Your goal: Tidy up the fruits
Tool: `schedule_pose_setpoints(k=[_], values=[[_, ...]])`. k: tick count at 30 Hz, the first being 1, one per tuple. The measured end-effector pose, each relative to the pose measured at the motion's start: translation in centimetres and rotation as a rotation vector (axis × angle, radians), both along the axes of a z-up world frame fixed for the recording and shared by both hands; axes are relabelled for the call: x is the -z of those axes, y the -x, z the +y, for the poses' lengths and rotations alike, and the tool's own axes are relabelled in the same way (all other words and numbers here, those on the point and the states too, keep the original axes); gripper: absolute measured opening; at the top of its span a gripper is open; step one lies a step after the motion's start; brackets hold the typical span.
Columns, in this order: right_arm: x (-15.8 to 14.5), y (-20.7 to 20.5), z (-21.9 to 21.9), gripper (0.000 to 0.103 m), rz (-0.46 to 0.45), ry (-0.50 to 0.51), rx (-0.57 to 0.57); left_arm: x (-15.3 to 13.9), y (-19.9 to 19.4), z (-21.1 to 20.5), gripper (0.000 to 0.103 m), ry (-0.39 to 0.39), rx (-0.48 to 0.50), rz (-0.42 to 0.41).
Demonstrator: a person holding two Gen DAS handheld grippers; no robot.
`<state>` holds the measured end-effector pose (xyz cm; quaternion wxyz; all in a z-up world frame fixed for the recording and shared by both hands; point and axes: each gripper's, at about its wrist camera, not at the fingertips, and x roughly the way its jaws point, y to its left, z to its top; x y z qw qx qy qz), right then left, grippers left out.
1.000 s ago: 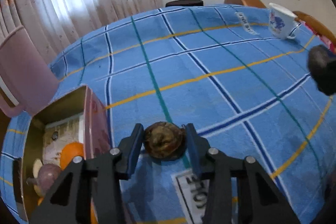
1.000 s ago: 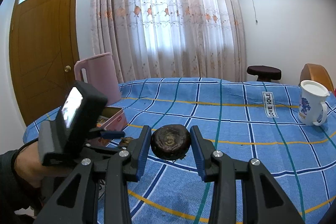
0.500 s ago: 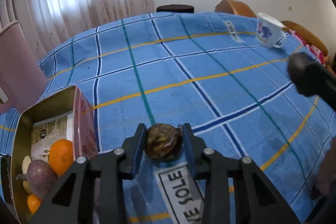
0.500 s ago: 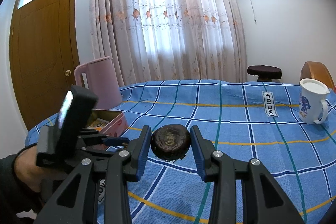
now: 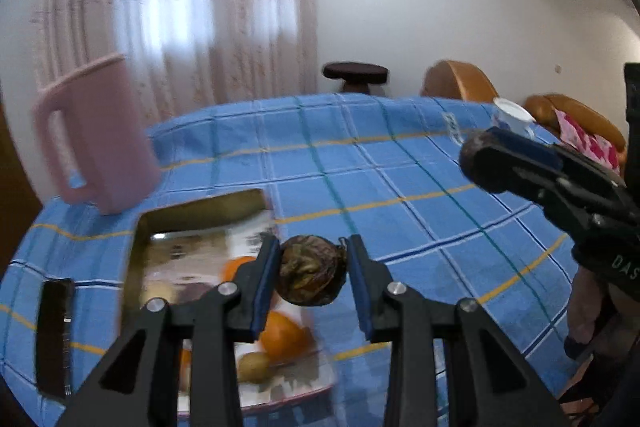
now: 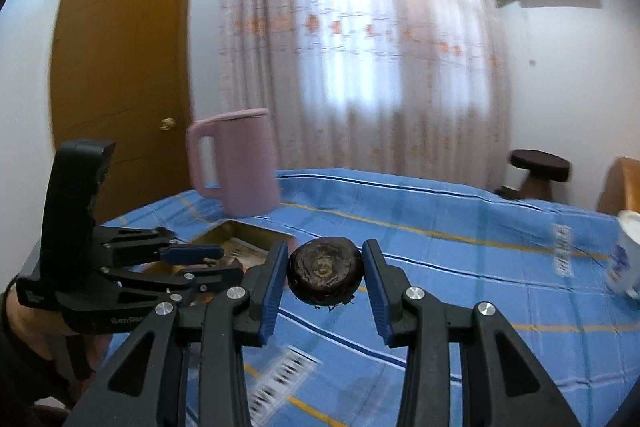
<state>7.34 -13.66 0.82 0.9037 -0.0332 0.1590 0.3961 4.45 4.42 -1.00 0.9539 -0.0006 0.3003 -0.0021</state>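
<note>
- Left gripper [image 5: 313, 277] pinches a dark, wrinkly round fruit [image 5: 312, 275] between its two blue pads. Its jaws have just been closing, and the fruit sits tight between them.
- This fruit is up in the air, over the near end of a gold tin box [image 5: 138, 247].
- Inside the box lie two oranges [image 5: 285, 341] and a small yellow-green fruit [image 5: 254, 367]. The picture is blurry there, so other things in the box are hard to tell.
- Right gripper [image 6: 325, 277] pinches another dark round fruit [image 6: 326, 274], flat and wrinkly with little rings on its face. Both blue pads touch its sides.
- That fruit is also in the air, above the blue checked cloth [image 6: 440, 227] on the tabletop.
- White letters "DAS" show on the right gripper's black body in the left view. Pale letters on the left gripper's body in the right view start with "Gen"; the rest is too blurry to read.
- A white label with black letters [image 6: 563, 255] lies on the cloth, but it is too blurry to read. Another one [image 6: 280, 375] lies near the right gripper.
- A pink jug [image 6: 236, 163] with a handle stands just behind the box.
- A white mug [image 6: 628, 255] with a blue picture stands at the far right edge.
- A flat black thing [image 5: 54, 335] lies on the cloth left of the box.
</note>
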Motion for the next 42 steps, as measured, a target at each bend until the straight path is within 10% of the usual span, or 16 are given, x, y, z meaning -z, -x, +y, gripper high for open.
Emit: schedule_pose_setpoints(k=[25,29,42], values=[[5.5,0.5,14.9,0.041,0.151,0.179,-0.270,4.1,3.6,8.9,0.036,0.092,-0.201,0.022],[5.8,0.4,15.1,0.056,0.160,0.193,-0.270,3.9,3.9,9.0,0.037,0.088,-0.210,0.017],[3.7,1.1,11.1,0.066,0.103,0.172,-0.156,1.3,5.8,7.8,0.079,0.065,-0.228,-0.081]])
